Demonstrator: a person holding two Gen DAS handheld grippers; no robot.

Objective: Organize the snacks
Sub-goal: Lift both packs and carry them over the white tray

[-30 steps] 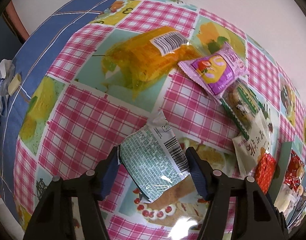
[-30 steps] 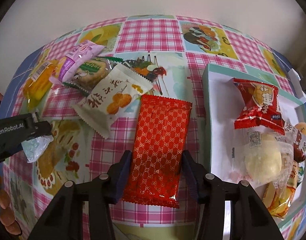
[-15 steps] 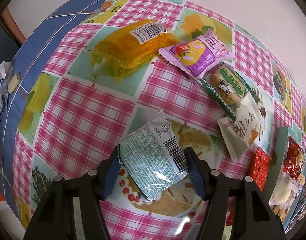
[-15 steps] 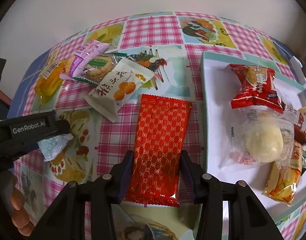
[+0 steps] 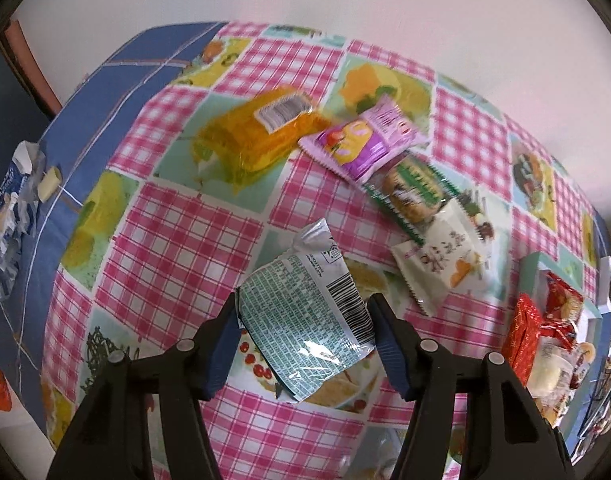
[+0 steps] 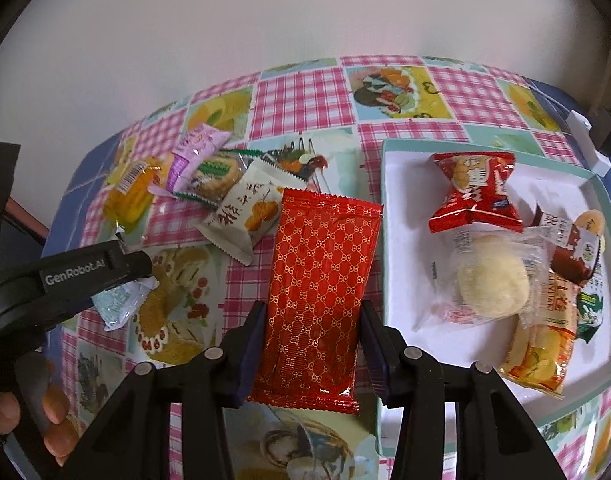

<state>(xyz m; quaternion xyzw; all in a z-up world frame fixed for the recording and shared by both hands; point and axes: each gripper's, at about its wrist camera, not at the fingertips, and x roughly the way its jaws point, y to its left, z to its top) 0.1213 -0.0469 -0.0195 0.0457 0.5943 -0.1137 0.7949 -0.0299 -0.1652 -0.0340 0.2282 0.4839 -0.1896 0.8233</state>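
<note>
A red packet [image 6: 317,300] is clamped between the pads of the right gripper [image 6: 311,350], lifted above the checked tablecloth [image 6: 305,96] just left of a white tray [image 6: 405,184]. The jaws have just been closing on it. The tray holds several wrapped snacks. The left gripper [image 5: 305,338] pinches a teal packet [image 5: 305,320] above the cloth. Beyond it lie an orange packet [image 5: 249,140], a purple packet [image 5: 365,144], a green biscuit pack [image 5: 415,192] and a white packet [image 5: 441,260], overlapping in a row.
</note>
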